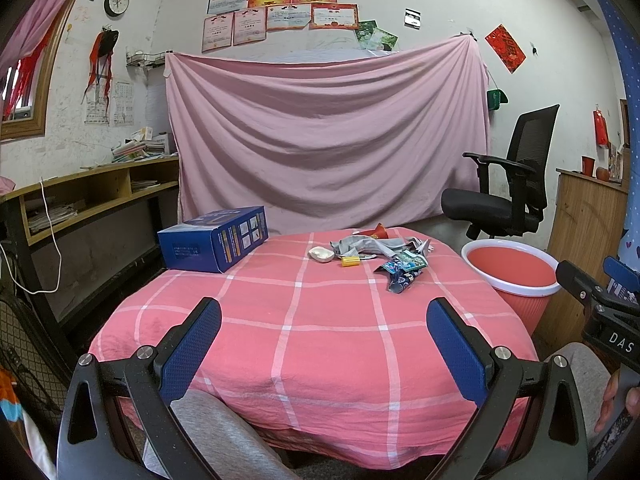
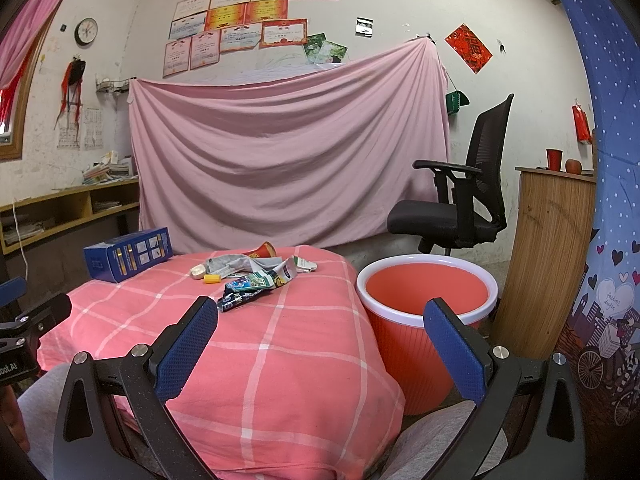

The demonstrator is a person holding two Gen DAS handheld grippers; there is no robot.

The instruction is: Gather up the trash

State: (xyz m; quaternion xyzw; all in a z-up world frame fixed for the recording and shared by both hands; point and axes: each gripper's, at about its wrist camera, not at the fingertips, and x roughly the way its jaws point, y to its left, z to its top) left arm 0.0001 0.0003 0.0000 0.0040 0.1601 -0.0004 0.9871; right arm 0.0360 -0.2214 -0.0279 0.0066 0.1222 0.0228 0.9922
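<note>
You have even, soft daylight in both views, entering from the window (image 1: 20,100) at upper left of the frame. Shadows are faint. Focus is sharp throughout. Fisheye bending curves the walls; corners vignette to black.

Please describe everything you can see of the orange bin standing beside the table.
The orange ribbed plastic bin with a white rim is a round, open-topped tub that tapers slightly toward its base. Its outer wall has fine vertical ribs and its inside is smooth orange; no trash shows in the part of the interior that is visible. It stands upright on the floor, close against the right side of the table draped in a pink checked cloth, with a wooden cabinet just to its right. Neither gripper touches it.
</note>
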